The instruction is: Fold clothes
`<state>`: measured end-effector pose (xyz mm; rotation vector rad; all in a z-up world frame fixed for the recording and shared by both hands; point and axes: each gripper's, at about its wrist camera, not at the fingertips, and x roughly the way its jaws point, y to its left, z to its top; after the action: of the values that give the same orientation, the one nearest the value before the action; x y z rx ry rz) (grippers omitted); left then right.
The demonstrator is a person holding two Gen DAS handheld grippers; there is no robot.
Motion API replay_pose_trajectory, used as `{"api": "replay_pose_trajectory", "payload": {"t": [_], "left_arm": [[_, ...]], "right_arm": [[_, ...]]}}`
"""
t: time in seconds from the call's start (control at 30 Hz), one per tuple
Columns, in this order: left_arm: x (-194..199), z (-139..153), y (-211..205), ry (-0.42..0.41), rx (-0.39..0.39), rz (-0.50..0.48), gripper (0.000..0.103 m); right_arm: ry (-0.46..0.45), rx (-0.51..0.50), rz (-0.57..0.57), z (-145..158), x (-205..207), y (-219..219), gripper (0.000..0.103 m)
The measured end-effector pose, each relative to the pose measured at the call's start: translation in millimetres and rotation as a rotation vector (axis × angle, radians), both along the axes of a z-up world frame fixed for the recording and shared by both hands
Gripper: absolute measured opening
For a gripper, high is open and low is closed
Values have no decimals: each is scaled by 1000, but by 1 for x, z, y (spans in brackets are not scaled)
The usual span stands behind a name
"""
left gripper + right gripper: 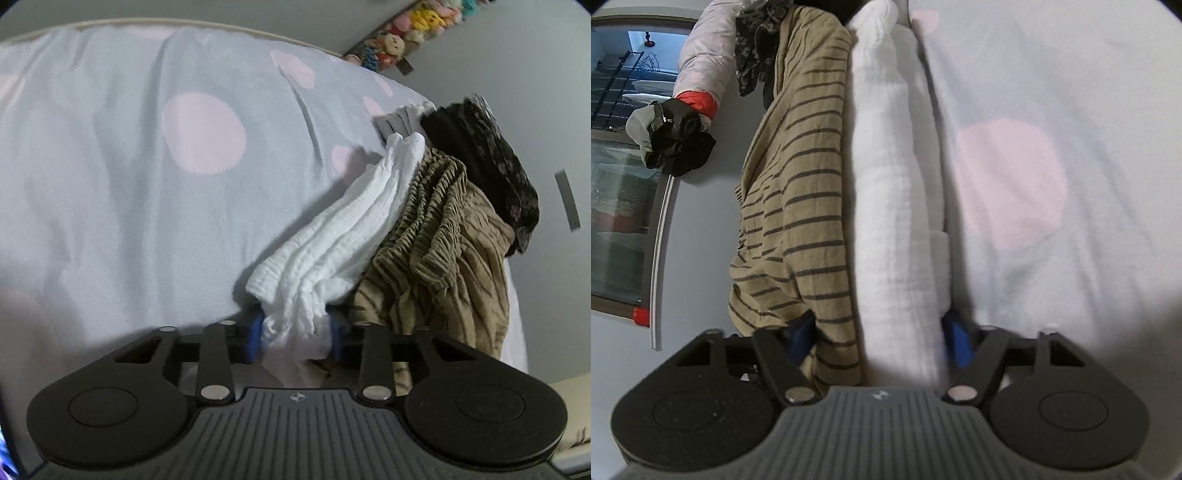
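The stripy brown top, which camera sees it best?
The right wrist view. There the stripy brown top hangs down long, its dark stripes plain, beside the white cloth, with its lower end between the right gripper's blue pads. The left wrist view shows it bunched and crinkled.

Left gripper (295, 338): angled downward, blue fingers (254, 339) pinched on white fabric. Right gripper (879, 339): angled downward, blue fingers (956, 339) wider apart, clamping bunched cloth.
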<state>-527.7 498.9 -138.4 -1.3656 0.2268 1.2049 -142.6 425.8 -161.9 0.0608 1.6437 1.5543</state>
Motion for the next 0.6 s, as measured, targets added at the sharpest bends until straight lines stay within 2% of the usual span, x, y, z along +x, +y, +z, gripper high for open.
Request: {"api": "replay_pose_trajectory", "payload": {"t": [0.2,0.47,0.6], "left_arm": [[4,15,-1,35,28,19,22],[-15,62,4,102,87,21,20],[-25,67,10,152,84,3,20]], "right_arm": [[0,-13,7,6,-4,3,50],[104,-42,18,20,-16,9,46],[153,-62,20,21,-34,8,46]]}}
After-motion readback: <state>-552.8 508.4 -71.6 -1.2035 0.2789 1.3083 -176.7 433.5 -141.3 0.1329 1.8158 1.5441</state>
